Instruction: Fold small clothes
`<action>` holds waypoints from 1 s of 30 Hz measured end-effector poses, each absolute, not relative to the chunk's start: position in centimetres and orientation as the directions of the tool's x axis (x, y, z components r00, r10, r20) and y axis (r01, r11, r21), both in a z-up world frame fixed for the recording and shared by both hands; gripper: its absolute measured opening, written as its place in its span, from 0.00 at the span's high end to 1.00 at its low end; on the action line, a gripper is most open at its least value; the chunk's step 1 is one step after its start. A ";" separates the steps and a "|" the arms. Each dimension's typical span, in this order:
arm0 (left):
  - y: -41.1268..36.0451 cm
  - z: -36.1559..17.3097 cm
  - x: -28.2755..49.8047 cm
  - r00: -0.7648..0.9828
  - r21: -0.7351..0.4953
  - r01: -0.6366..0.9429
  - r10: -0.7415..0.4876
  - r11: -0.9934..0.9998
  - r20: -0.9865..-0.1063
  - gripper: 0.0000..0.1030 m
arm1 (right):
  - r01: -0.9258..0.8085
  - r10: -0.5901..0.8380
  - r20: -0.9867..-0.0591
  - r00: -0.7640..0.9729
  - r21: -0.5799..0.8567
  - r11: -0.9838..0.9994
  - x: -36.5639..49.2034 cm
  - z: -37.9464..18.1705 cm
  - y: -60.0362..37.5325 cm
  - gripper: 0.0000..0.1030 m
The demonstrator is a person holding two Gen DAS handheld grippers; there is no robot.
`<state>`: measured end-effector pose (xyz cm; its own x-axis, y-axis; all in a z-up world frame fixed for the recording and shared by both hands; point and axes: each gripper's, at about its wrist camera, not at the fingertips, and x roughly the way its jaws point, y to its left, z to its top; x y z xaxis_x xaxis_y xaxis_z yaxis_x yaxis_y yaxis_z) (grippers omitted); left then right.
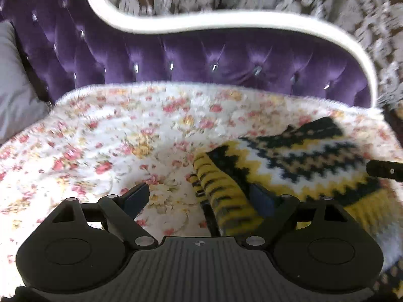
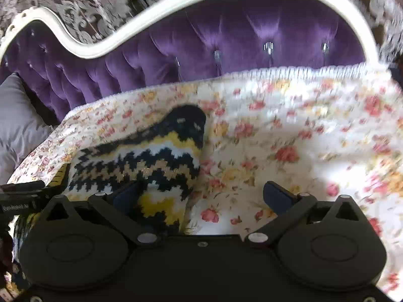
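Note:
A small knitted garment (image 1: 302, 156) with zigzag bands of yellow, white, navy and tan lies on a floral blanket (image 1: 113, 130). Its ribbed yellow-and-black striped sleeve (image 1: 221, 191) runs between the jaws of my left gripper (image 1: 201, 197), close to the right-hand finger. The jaws stand wide and do not pinch it. In the right wrist view the garment (image 2: 141, 156) lies to the left. Its lower yellow corner reaches in beside the left-hand finger of my right gripper (image 2: 201, 196), which is open above the blanket (image 2: 302, 138).
The blanket covers the seat of a purple tufted sofa with a white curved frame (image 1: 201, 58) (image 2: 252, 32). A grey cushion (image 1: 12, 88) (image 2: 17, 120) sits at the left end. Patterned wallpaper is behind the sofa. The blanket's left part holds no clothes.

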<state>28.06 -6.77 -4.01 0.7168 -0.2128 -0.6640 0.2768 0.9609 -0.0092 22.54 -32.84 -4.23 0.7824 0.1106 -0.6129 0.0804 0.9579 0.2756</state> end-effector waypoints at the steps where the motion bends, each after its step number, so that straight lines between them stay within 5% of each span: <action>1: -6.5 -3.7 26.6 0.724 -0.009 0.285 -0.221 0.958 -0.654 0.16 | 0.068 0.118 -0.592 0.797 0.283 0.957 21.6 -3.7 -32.7 0.01; 14: -5.0 -3.0 14.0 0.677 -0.167 0.259 -0.302 0.951 -0.672 0.16 | 0.079 0.085 -0.593 0.800 0.246 0.966 10.5 -1.0 -27.9 0.01; 30: -7.8 0.0 7.4 0.705 -0.029 0.230 -0.188 0.973 -0.684 0.16 | 0.152 -0.053 -0.599 0.799 0.116 0.982 3.4 1.4 -23.1 0.01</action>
